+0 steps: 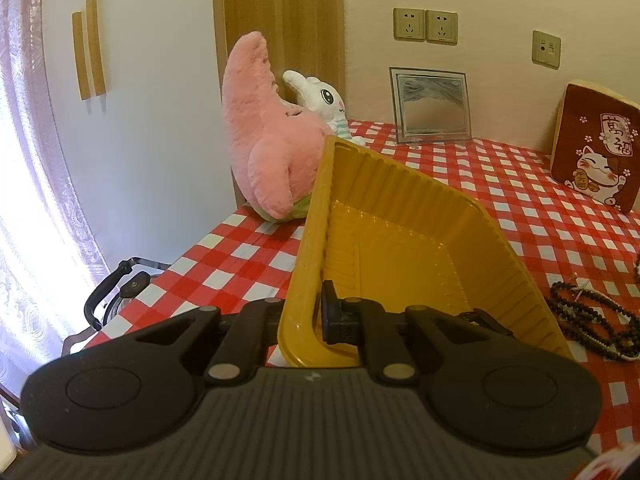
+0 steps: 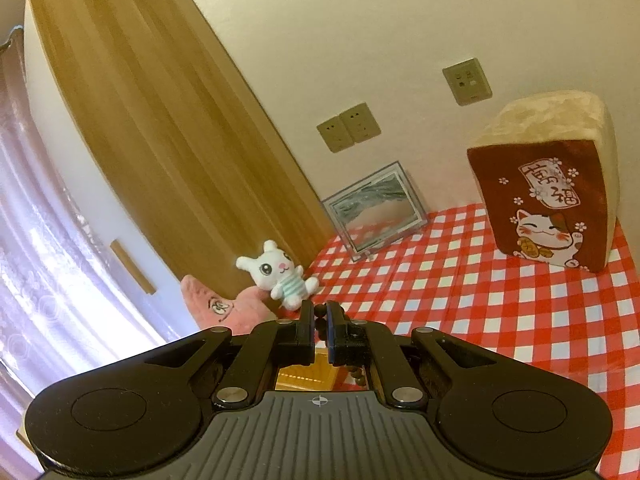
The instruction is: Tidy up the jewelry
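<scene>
In the left wrist view my left gripper (image 1: 320,312) is shut on the near rim of a yellow plastic tray (image 1: 400,240), which is tilted up off the red-and-white checked table (image 1: 520,208). The tray shows nothing inside. A heap of dark bead strands (image 1: 592,316) lies on the cloth to the tray's right. In the right wrist view my right gripper (image 2: 320,320) is shut on a dark bead strand (image 2: 321,322), raised above the table; beads hang below the fingers (image 2: 358,378). A bit of the yellow tray (image 2: 304,378) shows beneath the gripper.
A pink plush (image 1: 268,140) and a white bunny plush (image 1: 324,100) sit at the table's far left corner by a wooden panel (image 1: 280,20). A framed picture (image 1: 430,104) leans on the wall. A lucky-cat cushion (image 1: 596,148) stands at the right. A black-handled object (image 1: 116,292) sits off the table's left edge.
</scene>
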`<control>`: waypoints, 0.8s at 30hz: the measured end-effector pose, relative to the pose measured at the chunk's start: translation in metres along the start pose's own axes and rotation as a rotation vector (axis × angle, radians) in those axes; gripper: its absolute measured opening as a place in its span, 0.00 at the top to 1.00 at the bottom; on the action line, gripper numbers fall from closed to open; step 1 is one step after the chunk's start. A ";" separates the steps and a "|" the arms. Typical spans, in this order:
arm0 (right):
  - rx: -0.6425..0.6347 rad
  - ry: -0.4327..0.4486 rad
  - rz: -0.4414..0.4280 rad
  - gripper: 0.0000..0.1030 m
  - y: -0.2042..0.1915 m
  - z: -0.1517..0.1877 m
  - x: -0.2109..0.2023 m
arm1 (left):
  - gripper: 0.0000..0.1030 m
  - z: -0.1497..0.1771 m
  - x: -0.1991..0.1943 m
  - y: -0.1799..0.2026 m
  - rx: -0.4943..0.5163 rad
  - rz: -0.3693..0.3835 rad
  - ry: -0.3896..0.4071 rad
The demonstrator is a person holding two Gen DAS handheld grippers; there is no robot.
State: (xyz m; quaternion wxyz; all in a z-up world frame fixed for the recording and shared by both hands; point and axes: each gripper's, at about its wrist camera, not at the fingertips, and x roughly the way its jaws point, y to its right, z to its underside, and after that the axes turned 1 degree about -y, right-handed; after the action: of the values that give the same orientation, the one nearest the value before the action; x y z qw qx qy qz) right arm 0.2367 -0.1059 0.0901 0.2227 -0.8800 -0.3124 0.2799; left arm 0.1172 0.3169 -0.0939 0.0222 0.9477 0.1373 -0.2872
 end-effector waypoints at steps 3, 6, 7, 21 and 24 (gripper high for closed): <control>-0.009 -0.008 -0.010 0.95 -0.007 0.000 0.000 | 0.92 0.000 0.000 0.000 0.001 0.003 0.000; -0.016 -0.019 -0.028 0.95 -0.015 0.001 0.001 | 0.92 -0.001 0.000 -0.001 0.003 0.006 -0.001; -0.018 -0.025 -0.035 0.95 -0.018 0.002 0.002 | 0.92 -0.001 0.000 -0.001 0.003 0.007 -0.001; -0.078 -0.112 -0.196 0.95 -0.076 0.006 0.060 | 0.92 -0.002 0.001 -0.001 -0.002 0.011 0.000; -0.073 -0.127 -0.229 0.95 -0.084 0.010 0.078 | 0.92 -0.003 0.001 -0.001 -0.006 0.012 0.000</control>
State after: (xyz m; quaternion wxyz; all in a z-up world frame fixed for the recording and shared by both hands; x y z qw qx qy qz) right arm 0.2446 0.0082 0.1029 0.2011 -0.8265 -0.4344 0.2961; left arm 0.1192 0.3180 -0.0916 0.0267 0.9485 0.1323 -0.2865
